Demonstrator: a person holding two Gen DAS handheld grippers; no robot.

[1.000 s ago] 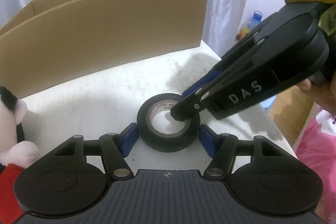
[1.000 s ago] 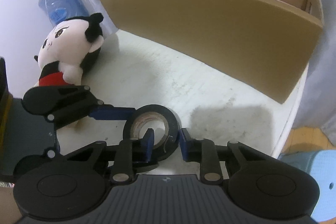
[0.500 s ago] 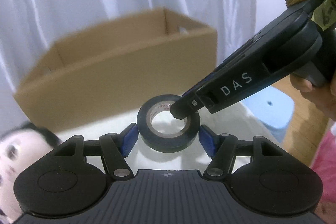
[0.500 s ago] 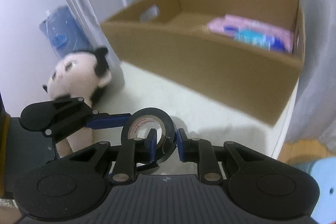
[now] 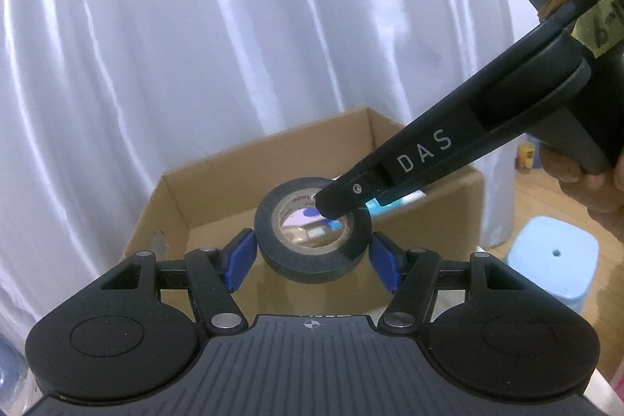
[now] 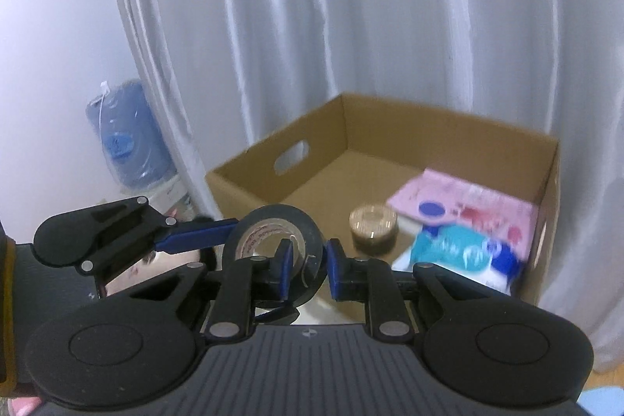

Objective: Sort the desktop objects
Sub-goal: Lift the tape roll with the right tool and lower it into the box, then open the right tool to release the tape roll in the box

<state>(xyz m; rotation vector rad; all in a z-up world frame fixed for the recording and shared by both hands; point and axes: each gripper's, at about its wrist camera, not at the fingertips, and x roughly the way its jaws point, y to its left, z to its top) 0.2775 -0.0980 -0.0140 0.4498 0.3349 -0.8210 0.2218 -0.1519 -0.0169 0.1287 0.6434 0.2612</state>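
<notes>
A black roll of tape (image 5: 312, 252) hangs in the air, held by both grippers. My left gripper (image 5: 312, 254) is shut across its outer sides. My right gripper (image 6: 308, 269) is shut on the roll's wall, one finger inside the hole; the tape also shows in the right wrist view (image 6: 312, 232). The right gripper's finger (image 5: 394, 170) reaches in from the upper right. The open cardboard box (image 6: 249, 174) lies just ahead and below. The box also shows in the left wrist view (image 5: 175, 197).
Inside the box lie a pink packet (image 6: 468, 205), a teal and blue packet (image 6: 464, 252) and a round gold tin (image 6: 372, 223). A white curtain (image 6: 351, 26) hangs behind. A blue water jug (image 6: 124, 143) stands at left, a light blue stool (image 5: 553, 260) at right.
Both grippers have lifted the tape roll off the white table and carried it up toward the box. The table and the plush doll have dropped out of view.
</notes>
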